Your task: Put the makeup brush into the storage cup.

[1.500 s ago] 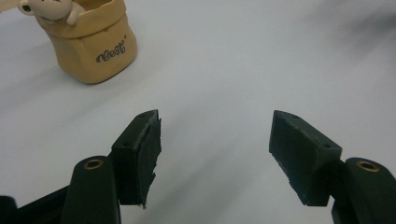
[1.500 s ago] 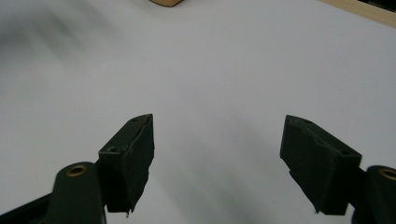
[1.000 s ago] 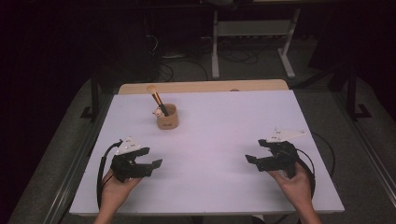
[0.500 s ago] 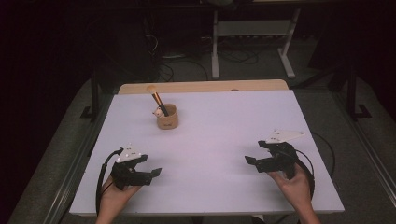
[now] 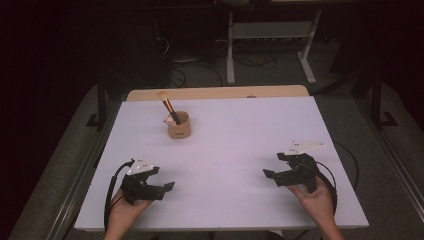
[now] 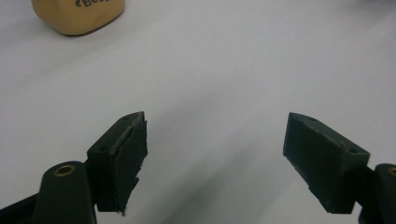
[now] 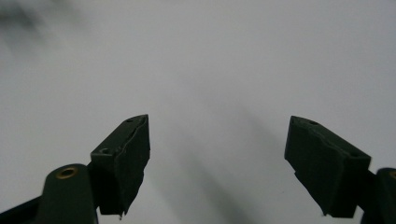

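A tan cup (image 5: 178, 125) stands on the white table (image 5: 235, 135) toward the back left, holding a makeup brush (image 5: 165, 101) with a pale bristle head and other small items. The cup's base (image 6: 78, 14) shows at the top left of the left gripper view. My left gripper (image 5: 168, 187) is held low near the front left edge, open, with nothing between its jaws (image 6: 215, 158). My right gripper (image 5: 268, 175) is near the front right, open and empty too, over bare table (image 7: 217, 158).
A wooden strip (image 5: 215, 92) runs along the table's far edge. Beyond it stand a white metal stand (image 5: 272, 35) and cables on the dark floor. Each gripper's black cable (image 5: 109, 197) loops beside the hand.
My left gripper has drawn back toward the front edge and slightly left. The right gripper has stayed almost in place.
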A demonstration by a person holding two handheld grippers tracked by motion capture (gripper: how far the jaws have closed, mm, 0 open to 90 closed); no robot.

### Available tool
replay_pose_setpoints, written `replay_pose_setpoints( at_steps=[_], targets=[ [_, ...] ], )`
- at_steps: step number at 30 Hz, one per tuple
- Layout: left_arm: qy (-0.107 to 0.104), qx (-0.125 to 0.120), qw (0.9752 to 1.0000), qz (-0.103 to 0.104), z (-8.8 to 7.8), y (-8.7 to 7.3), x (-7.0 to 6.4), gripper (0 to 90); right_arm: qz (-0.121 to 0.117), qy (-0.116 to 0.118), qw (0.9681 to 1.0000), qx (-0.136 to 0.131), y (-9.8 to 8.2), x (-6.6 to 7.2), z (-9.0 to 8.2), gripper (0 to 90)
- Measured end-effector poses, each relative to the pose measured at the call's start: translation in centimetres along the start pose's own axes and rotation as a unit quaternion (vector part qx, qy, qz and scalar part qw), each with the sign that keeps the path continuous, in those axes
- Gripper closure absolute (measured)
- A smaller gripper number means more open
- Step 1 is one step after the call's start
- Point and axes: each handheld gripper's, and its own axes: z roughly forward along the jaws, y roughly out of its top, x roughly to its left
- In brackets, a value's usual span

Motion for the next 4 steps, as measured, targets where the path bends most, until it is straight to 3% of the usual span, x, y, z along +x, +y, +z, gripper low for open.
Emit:
replay_pose_setpoints(
  at_steps=[4],
  targets=[
    [0.003,-0.002,1.0000,0.006,-0.07,0.04,0.22,21.0,0.001,0.002,1.0000,0.001,-0.02,-0.04,0.06,21.2]
  ],
)
